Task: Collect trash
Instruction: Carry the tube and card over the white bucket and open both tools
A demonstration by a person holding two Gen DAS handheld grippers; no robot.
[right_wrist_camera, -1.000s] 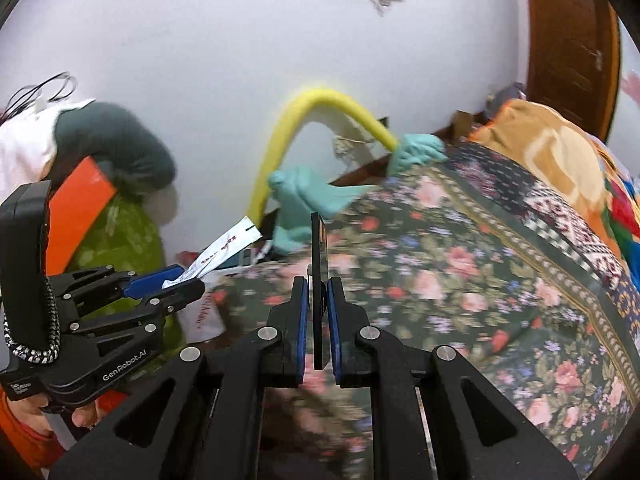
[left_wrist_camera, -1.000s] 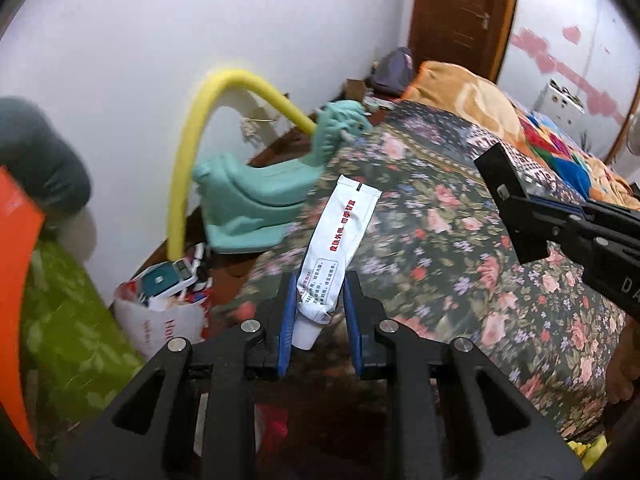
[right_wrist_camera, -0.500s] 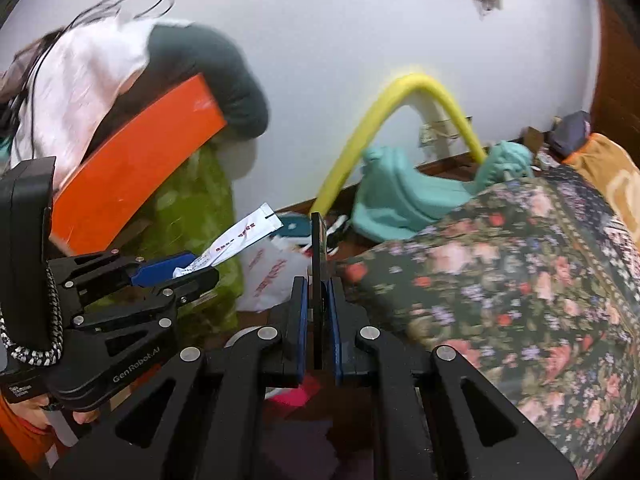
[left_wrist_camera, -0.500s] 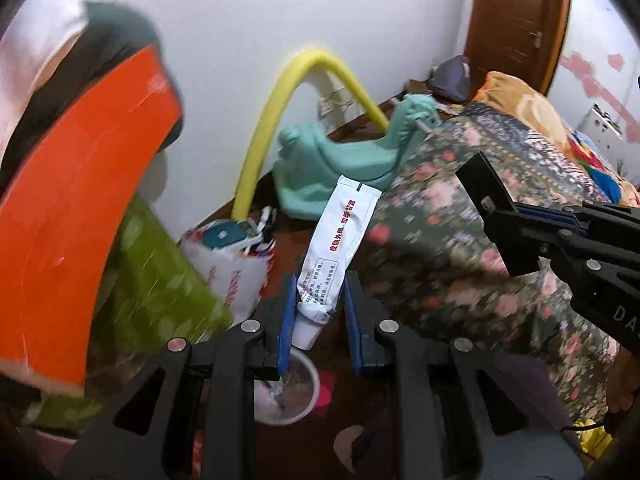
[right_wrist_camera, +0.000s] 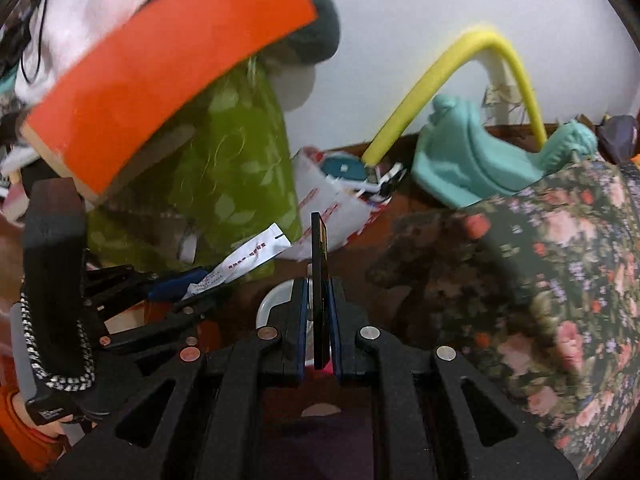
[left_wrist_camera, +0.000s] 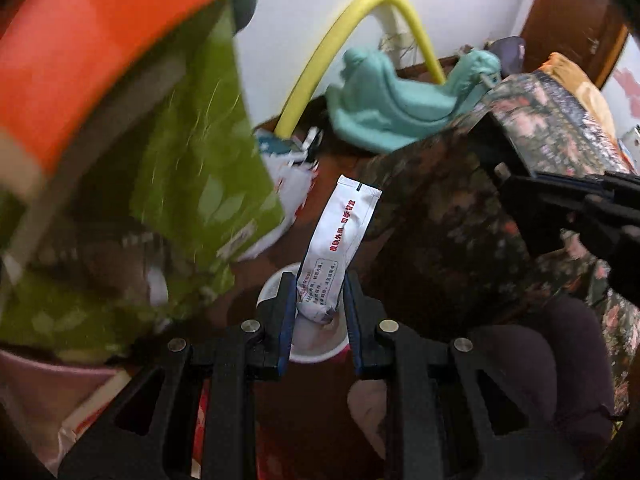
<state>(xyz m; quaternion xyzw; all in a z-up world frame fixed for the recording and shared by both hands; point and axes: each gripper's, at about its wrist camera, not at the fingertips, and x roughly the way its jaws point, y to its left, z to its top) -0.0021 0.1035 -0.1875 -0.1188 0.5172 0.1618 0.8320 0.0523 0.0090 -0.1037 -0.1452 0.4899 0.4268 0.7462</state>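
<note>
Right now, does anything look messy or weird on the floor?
Yes. A white plastic bag by the wall is overstuffed, with boxes spilling out of its top. A round white cup sits on the floor beside the flowery blanket, an odd spot for it.

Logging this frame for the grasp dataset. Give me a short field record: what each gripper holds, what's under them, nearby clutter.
left gripper: shut on white tube, crimped end up, cap end between the fingers
right gripper: shut on thin dark flat item, held edge-on, kind unclear
below both: white round container on the brown floor, contents unclear
trash nearby: white plastic bag, stuffed with packaging
right side: floral bedspread
by wall: teal plastic seat, yellow foam tube
image: motion blur
</note>
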